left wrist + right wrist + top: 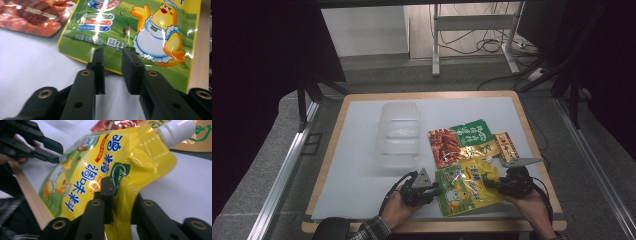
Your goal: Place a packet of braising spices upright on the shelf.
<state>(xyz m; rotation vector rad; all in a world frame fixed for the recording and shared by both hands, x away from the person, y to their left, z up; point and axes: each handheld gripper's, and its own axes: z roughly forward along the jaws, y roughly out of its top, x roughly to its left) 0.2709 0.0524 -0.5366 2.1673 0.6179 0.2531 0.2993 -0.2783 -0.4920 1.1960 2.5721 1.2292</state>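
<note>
A yellow spouted pouch (468, 186) lies at the surface's (362, 165) near edge. The right gripper (120, 195) clamps its side to lift it; the left gripper (112, 62) hangs released at its opposite edge.

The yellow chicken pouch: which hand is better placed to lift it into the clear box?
Probably the right. The right gripper already pinches the yellow pouch on its edge below the white cap. The left gripper has its jaws apart at the pouch's other edge, not squeezing it. The clear box stands beyond, on the left gripper's side.
</note>
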